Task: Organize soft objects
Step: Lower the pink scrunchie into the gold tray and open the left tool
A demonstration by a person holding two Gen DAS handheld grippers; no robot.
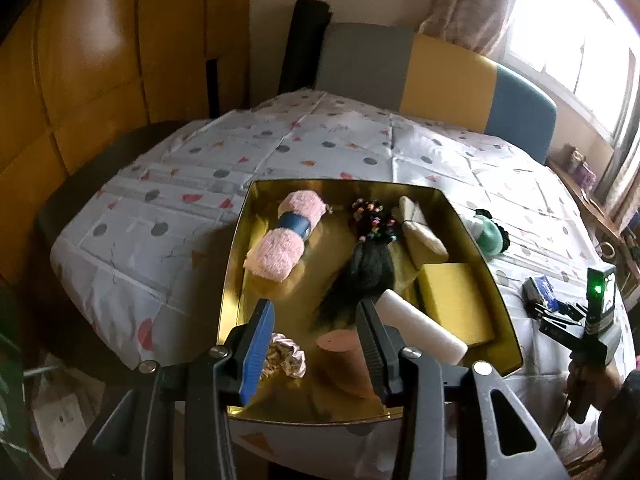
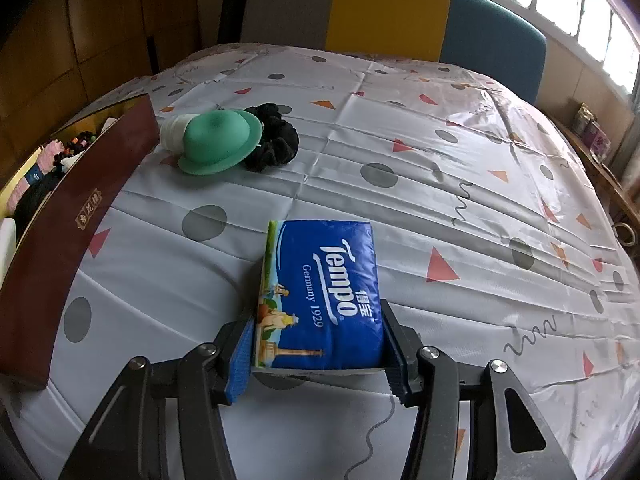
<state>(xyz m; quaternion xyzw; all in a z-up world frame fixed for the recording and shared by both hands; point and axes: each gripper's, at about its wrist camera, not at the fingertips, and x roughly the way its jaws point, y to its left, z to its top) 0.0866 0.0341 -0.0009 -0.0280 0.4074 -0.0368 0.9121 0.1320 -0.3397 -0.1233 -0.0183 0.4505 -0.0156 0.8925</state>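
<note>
Clamped between the right gripper [image 2: 318, 354]: glossy blue tissue pack [image 2: 320, 292]. Beyond the left gripper [image 1: 316, 340], spread apart, holding nothing: mirrored gold tray [image 1: 236, 264], fluffy pink roll [image 1: 286, 236].

box [image 2: 60, 216] cut off left, contents mostly hidden

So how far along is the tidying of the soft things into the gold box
Mostly done: the gold box already holds the pink towel roll, hairpiece and sponges. In hand: the right tool grips the Tempo tissue pack. Left on the cloth: green hat and black scrunchie.
</note>
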